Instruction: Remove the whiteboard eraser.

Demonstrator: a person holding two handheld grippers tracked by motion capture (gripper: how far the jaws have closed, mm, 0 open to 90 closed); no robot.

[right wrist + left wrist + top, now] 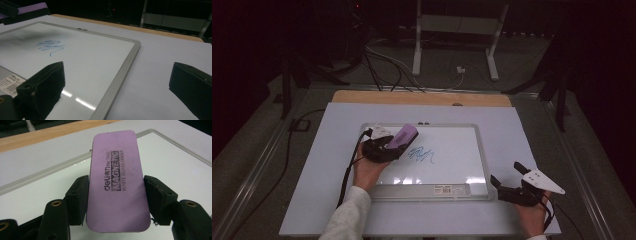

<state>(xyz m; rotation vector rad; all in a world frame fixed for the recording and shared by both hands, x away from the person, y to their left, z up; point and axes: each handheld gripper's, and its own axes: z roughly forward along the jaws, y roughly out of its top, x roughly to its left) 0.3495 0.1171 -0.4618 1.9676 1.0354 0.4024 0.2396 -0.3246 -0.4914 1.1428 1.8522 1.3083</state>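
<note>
A whiteboard (462, 131) with a grey frame lies flat on the pale table, and a blue scribble (421, 155) sits near its middle. My left gripper (388, 146) is shut on a purple magnetic whiteboard eraser (402, 136), held above the board's upper left part, just left of the scribble. In the left gripper view both pads press the eraser (116, 182) by its long sides, its printed face up. My right gripper (508, 176) rests open on the table beyond the board's lower right corner, with nothing between its fingers. The scribble (50, 46) and board (120, 72) show in the right gripper view.
The pale sheet (522, 150) covers the table, with a wooden strip (422, 97) along its far edge. A barcode label (447, 189) sits on the board's lower tray. Cables and a white stand (452, 30) lie on the floor beyond the table.
</note>
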